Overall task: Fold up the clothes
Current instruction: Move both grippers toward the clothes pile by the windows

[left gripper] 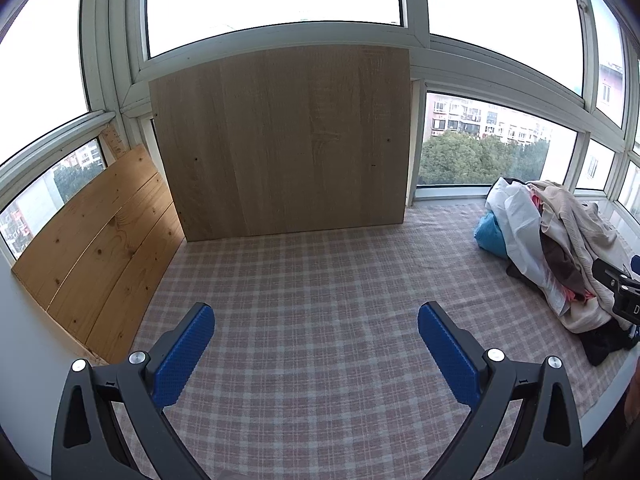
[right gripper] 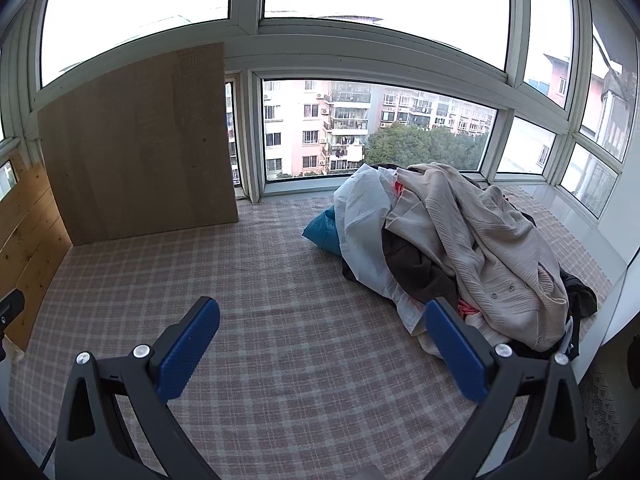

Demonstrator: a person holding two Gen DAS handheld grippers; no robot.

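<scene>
While both stand spread and empty above the checked cloth (left gripper: 320,280), the left gripper (left gripper: 316,336) faces a wooden board (left gripper: 280,140) leaning on the window (right gripper: 376,128), and the right gripper (right gripper: 322,332) points toward the clothes pile (right gripper: 472,240). Unfolded, the pile lies at the cloth's right side, a beige cardigan (right gripper: 492,236) on top.

Very little can be read here: the only legible mark is a single white letter "D", cut off by the picture's edge, on the black body of the right gripper (left gripper: 624,300) where it pokes in at the right of the left wrist view; the wooden strip (left gripper: 116,145) by the left window bears ruler-like marks too small to read
</scene>
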